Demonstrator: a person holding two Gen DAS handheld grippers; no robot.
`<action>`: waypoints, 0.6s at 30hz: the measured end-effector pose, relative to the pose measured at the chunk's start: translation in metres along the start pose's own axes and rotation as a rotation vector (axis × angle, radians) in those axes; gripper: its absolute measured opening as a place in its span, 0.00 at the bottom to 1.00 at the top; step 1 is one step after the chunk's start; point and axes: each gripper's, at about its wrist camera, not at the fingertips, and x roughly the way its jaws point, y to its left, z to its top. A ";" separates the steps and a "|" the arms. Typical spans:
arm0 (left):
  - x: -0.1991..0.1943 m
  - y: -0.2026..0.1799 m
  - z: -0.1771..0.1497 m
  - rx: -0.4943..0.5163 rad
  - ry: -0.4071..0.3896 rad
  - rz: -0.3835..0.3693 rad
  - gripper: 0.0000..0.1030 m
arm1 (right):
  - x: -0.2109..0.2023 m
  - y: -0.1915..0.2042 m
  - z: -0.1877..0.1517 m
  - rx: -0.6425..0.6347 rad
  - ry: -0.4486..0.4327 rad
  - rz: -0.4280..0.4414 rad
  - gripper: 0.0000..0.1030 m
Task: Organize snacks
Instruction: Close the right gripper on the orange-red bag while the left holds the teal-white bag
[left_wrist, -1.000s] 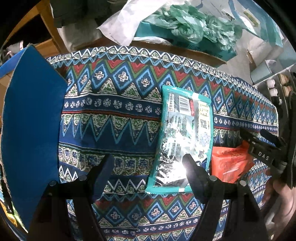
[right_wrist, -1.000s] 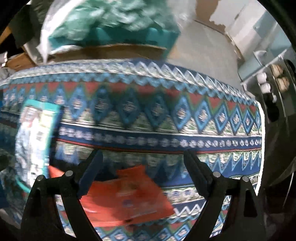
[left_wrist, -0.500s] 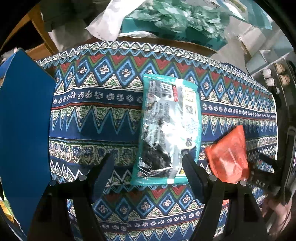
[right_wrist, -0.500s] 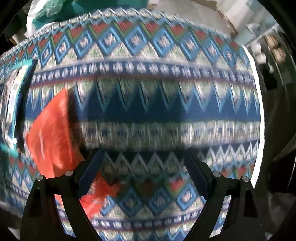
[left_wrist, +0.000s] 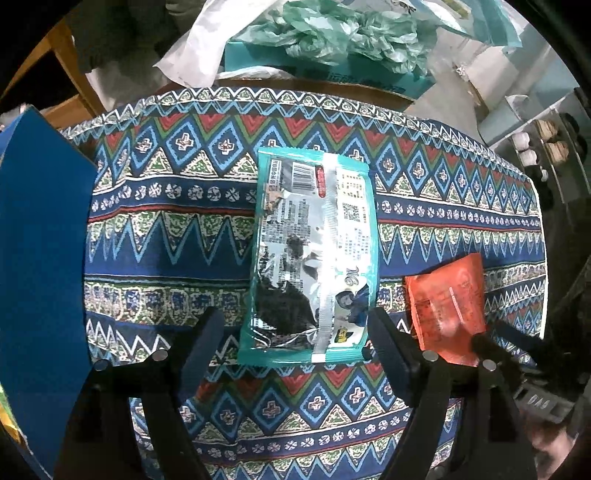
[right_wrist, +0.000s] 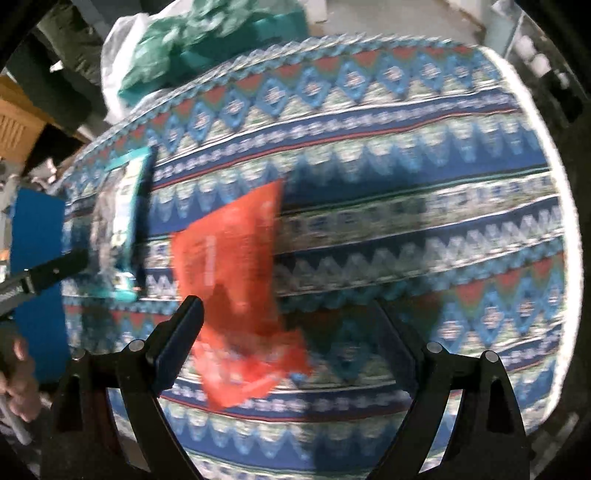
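My left gripper (left_wrist: 291, 332) points steeply down at the table, jaws spread wide and having just opened a little further. The near end of the teal snack packet (left_wrist: 314, 258) lies on the cloth between the fingers (left_wrist: 201, 338); neither pad presses on it, so the tool is released and holds nothing.

My right gripper (right_wrist: 291, 325) also points steeply down, jaws spread wide. The orange snack pouch (right_wrist: 236, 280) lies on the cloth in the gap between the fingers, nearer the left finger (right_wrist: 181, 339). This view is smeared by motion blur, but I see no pad closed on the pouch, so I record this tool as released too.

Task items: the teal packet lies flat, printed back up with its barcode at the far end, in the centre of the left wrist frame. In that frame the orange pouch (left_wrist: 448, 306) lies just beside it at lower right, the two apart. The tip of the right gripper shows at the lower right there, touching or overlapping the pouch's near edge; I cannot tell which.

Surroundings: a patterned tablecloth (left_wrist: 177, 229) covers the table. A blue panel (left_wrist: 40, 258) stands along the left edge of the frame. Beyond the far table edge, at the top, sit a teal box (left_wrist: 332, 75) with crumpled green plastic wrap (left_wrist: 343, 33) and a white bag (left_wrist: 207, 51). A hand (right_wrist: 16, 387) shows at the lower left of the right wrist frame.
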 end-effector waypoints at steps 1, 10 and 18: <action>0.001 0.001 0.001 -0.005 -0.002 -0.006 0.79 | 0.004 0.005 -0.001 -0.005 0.008 0.011 0.87; 0.013 0.002 0.013 -0.050 0.001 -0.034 0.83 | 0.033 0.046 -0.003 -0.122 0.050 -0.057 0.87; 0.026 -0.009 0.022 -0.055 0.019 -0.028 0.84 | 0.053 0.073 -0.010 -0.206 0.009 -0.207 0.76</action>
